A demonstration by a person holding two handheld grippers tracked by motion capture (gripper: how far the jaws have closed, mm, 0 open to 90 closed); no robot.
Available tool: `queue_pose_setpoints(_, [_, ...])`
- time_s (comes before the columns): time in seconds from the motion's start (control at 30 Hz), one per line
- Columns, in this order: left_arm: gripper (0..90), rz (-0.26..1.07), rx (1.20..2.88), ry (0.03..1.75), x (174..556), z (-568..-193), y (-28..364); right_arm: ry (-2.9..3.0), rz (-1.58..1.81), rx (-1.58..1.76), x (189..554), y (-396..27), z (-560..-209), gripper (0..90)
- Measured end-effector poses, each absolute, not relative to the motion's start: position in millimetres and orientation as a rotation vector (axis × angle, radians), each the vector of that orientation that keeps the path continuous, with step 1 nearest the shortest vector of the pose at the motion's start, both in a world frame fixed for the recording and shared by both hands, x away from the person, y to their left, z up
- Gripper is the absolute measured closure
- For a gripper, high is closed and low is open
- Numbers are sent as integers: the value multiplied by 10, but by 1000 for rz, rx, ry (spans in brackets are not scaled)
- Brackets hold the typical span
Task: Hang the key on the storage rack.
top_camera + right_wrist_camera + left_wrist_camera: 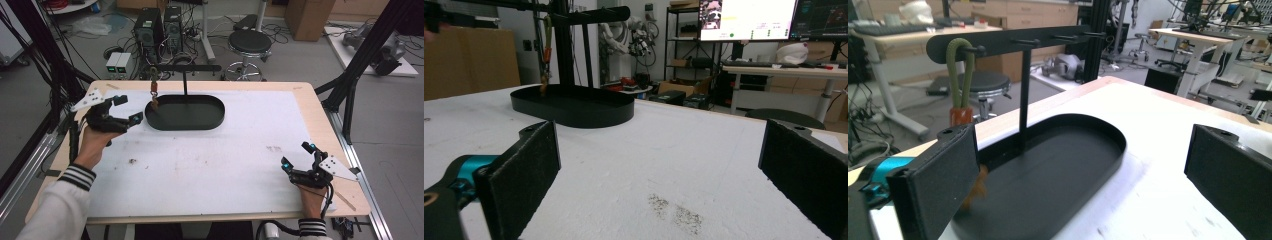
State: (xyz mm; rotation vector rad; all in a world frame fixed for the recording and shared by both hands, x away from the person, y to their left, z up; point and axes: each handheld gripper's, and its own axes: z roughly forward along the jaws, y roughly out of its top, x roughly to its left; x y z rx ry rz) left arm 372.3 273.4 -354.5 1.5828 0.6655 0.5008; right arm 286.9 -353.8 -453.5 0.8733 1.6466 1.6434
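Hanging from the end peg of the black T-shaped rack (pixel 1013 42), the olive-green cord loop with an orange tassel (pixel 960 70) dangles over the black oval metal tray (pixel 186 113). Left gripper (pixel 119 109), jaws apart and empty, sits just beside it, so the item is judged hung or about to be taken; which cannot be told. Right gripper (pixel 297 156), also spread, rests well apart on the white foam table cover (pixel 225 165). No legible writing.

High view fixed overhead, facing forward and down across the whole counter (pixel 210 165), left gripper view low and close to the black tray (pixel 1048 170), right gripper view low at the near edge, farther off, both sharing that tray and its hanger stand (pixel 561 45).
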Motion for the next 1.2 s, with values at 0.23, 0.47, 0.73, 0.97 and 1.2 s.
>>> queue_pose_setpoints(0.23, [17, 570, 1540, 659, 3216, -3831, 2940, 1646, 1639, 868, 2862, -3534, -4535, 22])
queue_pose_setpoints(0.47, [17, 608, 1514, 650, 2932, -4151, 2998, 1645, 1631, 859, 2865, -3532, -4535, 22])
queue_pose_setpoints(0.73, [17, 639, 1472, 646, 2753, -4410, 2988, 1644, 1632, 855, 2868, -3531, -4535, 22])
queue_pose_setpoints(0.97, [17, 667, 1455, 659, 2701, -4535, 3009, 1649, 1636, 869, 2856, -3526, -4536, 22])
queue_pose_setpoints(1.2, [17, 683, 1449, 657, 2689, -4539, 3005, 1656, 1630, 873, 2866, -3525, -4534, 22])
